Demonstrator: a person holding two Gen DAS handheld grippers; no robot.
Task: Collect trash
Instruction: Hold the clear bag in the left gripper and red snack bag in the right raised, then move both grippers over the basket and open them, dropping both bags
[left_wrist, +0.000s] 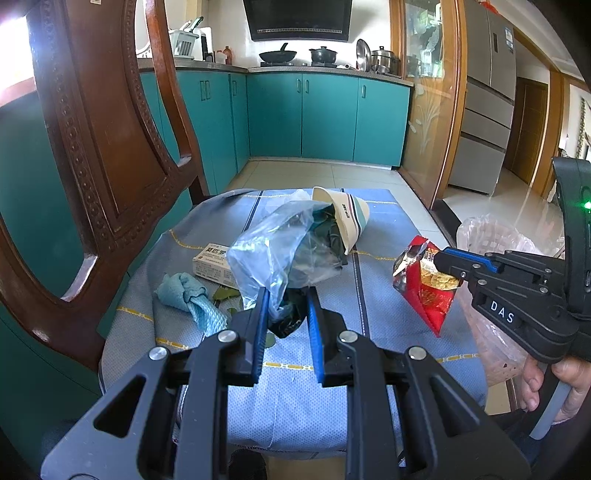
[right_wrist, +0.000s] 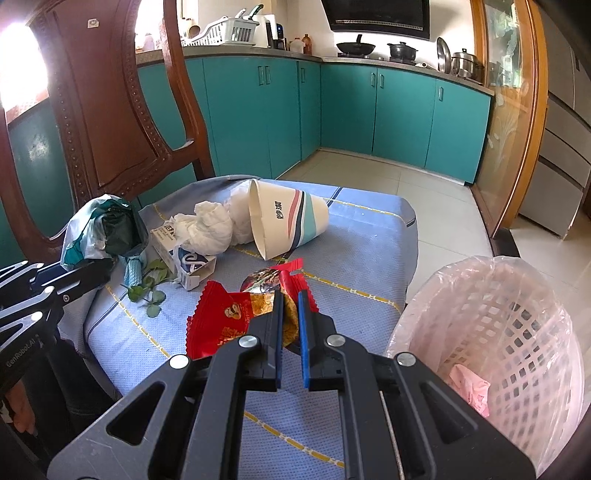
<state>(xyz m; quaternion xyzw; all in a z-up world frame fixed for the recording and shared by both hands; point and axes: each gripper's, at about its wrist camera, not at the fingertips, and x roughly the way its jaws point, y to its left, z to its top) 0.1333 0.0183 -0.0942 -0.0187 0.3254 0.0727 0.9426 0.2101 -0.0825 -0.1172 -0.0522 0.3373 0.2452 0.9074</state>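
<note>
A red snack wrapper (right_wrist: 225, 317) was pinched between the narrowed jaws of the right gripper (right_wrist: 290, 314), lifted above the blue cushion (right_wrist: 354, 236) beside the pink-lined wastebasket (right_wrist: 491, 325). A clear plastic bag (left_wrist: 266, 251) of dark scraps was clamped by the left gripper (left_wrist: 286, 306). A paper cup (right_wrist: 288, 221), crumpled tissue (right_wrist: 207, 229) and a small carton (right_wrist: 184, 258) were seen lying behind.

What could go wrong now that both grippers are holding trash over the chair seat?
The left gripper pinches only the loose edge of the plastic bag, so the thin film may slip or tear and drop what is inside.

The right gripper holds the red snack wrapper with its torn mouth open, so crumbs may spill before it reaches the pink basket.

The tipped paper cup may roll off the seat if nudged.
</note>
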